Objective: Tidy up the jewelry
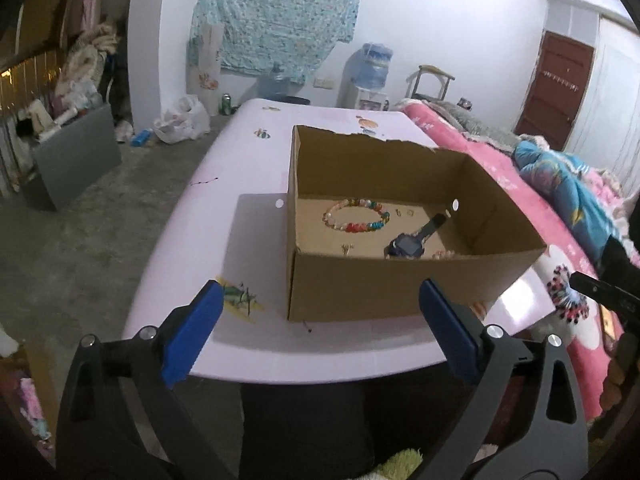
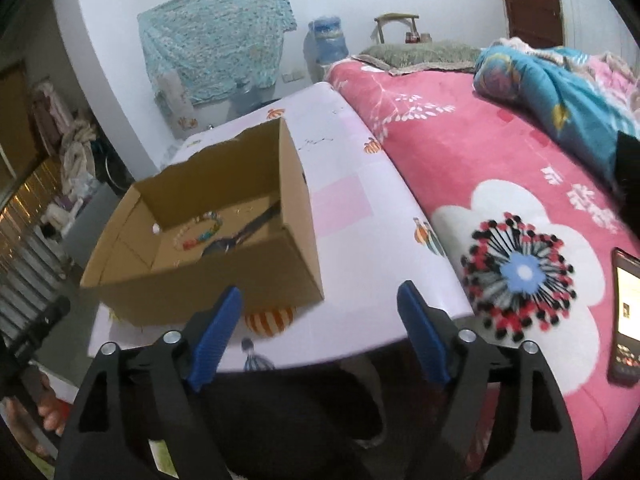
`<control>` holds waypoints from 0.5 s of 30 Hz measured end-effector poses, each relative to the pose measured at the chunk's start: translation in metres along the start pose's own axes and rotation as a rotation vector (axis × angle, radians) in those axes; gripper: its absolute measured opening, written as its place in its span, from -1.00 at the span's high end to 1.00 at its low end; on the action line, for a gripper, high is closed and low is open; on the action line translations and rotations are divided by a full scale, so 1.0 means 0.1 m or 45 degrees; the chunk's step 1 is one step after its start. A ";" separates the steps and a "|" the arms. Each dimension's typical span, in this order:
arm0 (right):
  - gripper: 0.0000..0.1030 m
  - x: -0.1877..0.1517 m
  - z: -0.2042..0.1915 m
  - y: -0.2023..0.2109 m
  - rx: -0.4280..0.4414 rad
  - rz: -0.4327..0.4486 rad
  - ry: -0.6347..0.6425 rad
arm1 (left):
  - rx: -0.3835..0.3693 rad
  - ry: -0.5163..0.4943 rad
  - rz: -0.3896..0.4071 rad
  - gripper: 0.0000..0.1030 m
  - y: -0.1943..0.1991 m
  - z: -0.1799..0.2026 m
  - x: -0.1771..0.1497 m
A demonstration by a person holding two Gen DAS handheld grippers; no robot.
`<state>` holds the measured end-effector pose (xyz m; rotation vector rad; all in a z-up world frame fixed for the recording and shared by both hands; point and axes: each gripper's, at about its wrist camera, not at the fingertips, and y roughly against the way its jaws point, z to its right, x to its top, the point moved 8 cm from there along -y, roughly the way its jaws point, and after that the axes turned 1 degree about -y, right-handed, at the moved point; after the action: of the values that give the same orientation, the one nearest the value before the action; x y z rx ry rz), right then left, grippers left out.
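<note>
Cardboard box (image 1: 400,280) at frame centre on the pale surface (image 1: 256,240) holds a beaded bracelet (image 1: 356,215), then a dark watch (image 1: 416,240) to its right. Left gripper (image 1: 320,300) and right gripper (image 2: 320,300): jaws wide, empty. Only the right wrist view shows a phone (image 2: 626,320) on the pink bed (image 2: 460,152), right edge.

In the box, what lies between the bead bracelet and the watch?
Two small earrings lie on the box floor between the bracelet and the watch strap; the left wrist view shows this.
</note>
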<state>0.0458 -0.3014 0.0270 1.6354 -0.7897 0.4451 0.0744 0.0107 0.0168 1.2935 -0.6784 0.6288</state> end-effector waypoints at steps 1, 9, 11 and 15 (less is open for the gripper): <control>-0.65 -0.03 -0.05 0.01 0.008 -0.008 0.026 | 0.024 -0.003 0.001 -0.84 0.05 0.03 -0.01; -0.81 -0.12 -0.58 -0.06 0.033 -0.035 0.236 | 0.273 -0.072 0.074 -0.84 0.26 0.08 0.08; -0.82 -0.08 -0.63 -0.09 -0.003 -0.021 0.245 | 0.315 -0.106 0.048 -0.84 0.22 0.10 0.09; -0.86 -0.04 -0.69 -0.16 -0.067 -0.013 0.287 | 0.303 -0.138 -0.039 -0.84 0.07 0.17 0.08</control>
<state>0.0633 -0.2326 0.0286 1.5088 -0.6194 0.5853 0.0730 -0.0048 0.0295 1.5646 -0.6863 0.6316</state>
